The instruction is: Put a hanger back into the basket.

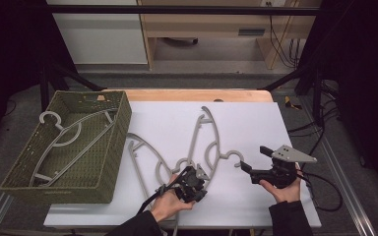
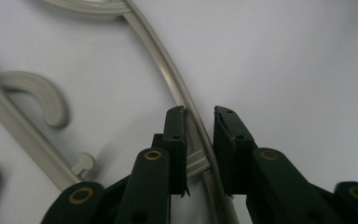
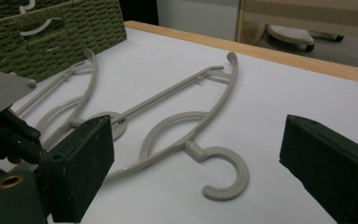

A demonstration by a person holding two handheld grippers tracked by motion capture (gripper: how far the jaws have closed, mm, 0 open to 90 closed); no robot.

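Two grey plastic hangers lie flat on the white counter (image 1: 256, 123), side by side, hooks toward the person. Left gripper (image 1: 195, 179) sits low over the left hanger (image 1: 145, 152); jaws nearly closed around its curved arm (image 2: 186, 105), a sliver of gap on the right pad, so a firm clamp cannot be confirmed. Right gripper (image 1: 248, 169), jaws wide apart and empty, hovers just beside the hook of the right hanger (image 3: 186, 126). Farther left, a woven green basket (image 1: 15, 172) holds a third hanger (image 1: 69, 142).
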